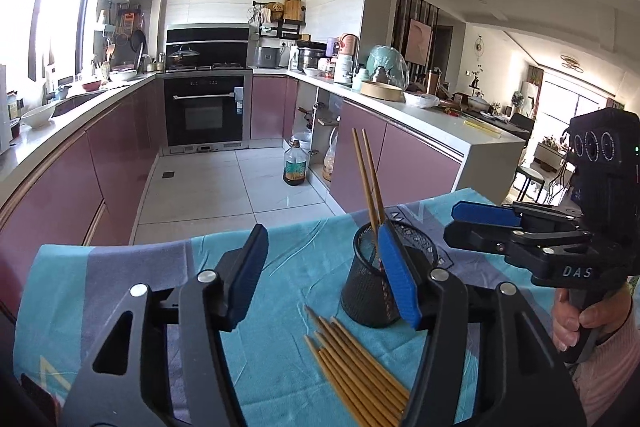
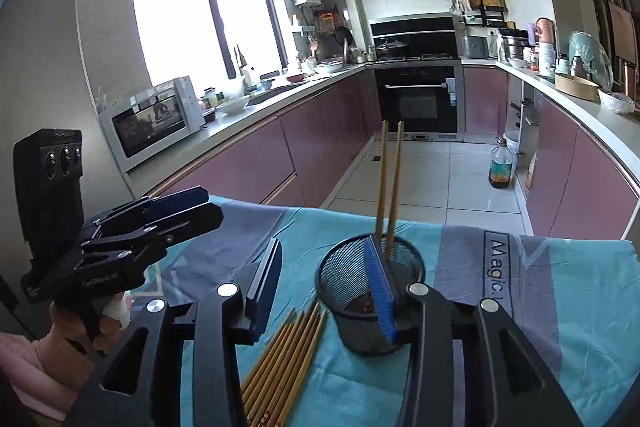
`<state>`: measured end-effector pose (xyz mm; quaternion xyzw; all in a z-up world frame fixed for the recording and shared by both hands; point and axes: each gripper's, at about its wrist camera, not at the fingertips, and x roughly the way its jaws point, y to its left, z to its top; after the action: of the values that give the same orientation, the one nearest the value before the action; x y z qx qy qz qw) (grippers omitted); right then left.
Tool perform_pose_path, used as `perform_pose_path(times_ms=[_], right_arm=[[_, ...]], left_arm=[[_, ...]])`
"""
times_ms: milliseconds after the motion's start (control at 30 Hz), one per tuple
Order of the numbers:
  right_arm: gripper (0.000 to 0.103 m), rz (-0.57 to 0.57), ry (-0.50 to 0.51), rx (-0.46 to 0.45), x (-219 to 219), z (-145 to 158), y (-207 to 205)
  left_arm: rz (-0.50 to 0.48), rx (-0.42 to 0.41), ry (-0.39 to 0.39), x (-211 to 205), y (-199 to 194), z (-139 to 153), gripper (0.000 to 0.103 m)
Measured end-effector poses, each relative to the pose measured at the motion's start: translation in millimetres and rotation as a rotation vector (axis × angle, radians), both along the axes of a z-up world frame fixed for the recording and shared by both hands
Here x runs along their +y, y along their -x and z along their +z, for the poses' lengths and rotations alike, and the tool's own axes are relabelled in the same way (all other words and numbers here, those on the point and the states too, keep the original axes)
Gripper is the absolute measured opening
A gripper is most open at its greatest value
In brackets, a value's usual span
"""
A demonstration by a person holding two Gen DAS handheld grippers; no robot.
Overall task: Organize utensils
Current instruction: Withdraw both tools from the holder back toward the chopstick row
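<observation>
A black mesh cup (image 1: pixel 368 291) (image 2: pixel 348 287) stands on the blue cloth with two wooden chopsticks (image 1: pixel 370 179) (image 2: pixel 390 187) upright in it. Several loose chopsticks (image 1: pixel 356 367) (image 2: pixel 288 355) lie in a bundle on the cloth just in front of the cup. My left gripper (image 1: pixel 320 267) is open above the bundle, nothing between its blue pads; its right finger overlaps the cup. My right gripper (image 2: pixel 324 283) is open too, its right finger in front of the cup, its jaws empty. Each gripper shows side-on in the other view: right gripper (image 1: pixel 460 223), left gripper (image 2: pixel 208 207).
The table is covered by a blue and grey cloth (image 1: pixel 120 287) (image 2: pixel 580 307), and its far edge drops to the kitchen floor. A hand (image 1: pixel 588 315) in a pink sleeve holds the right gripper's handle. An oil bottle (image 1: pixel 295 165) stands on the floor by pink cabinets.
</observation>
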<state>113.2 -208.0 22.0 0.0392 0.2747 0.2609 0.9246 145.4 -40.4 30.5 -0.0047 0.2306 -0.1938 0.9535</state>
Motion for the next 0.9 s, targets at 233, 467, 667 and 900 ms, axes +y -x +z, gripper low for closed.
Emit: perform_pose_path(times_ms=[233, 467, 667, 900], right_arm=[[0.042, 0.055, 0.035, 0.136, 23.6, -49.3, 13.6], [0.042, 0.042, 0.083, 0.244, 32.9, -88.9, 19.3], [0.041, 0.007, 0.094, 0.293, 27.9, -104.4, 20.9], [0.039, -0.005, 0.114, 0.299, 30.4, -113.2, 24.7]], left_arm=[[0.023, 0.110, -0.026, 18.2, 32.0, -45.7, 0.061], [0.010, 0.265, -0.037, 19.1, 45.5, -98.8, 0.061], [0.005, 0.338, -0.062, 8.3, 46.6, -125.5, 0.061], [0.020, 0.385, -0.106, -6.8, 41.4, -140.7, 0.061]])
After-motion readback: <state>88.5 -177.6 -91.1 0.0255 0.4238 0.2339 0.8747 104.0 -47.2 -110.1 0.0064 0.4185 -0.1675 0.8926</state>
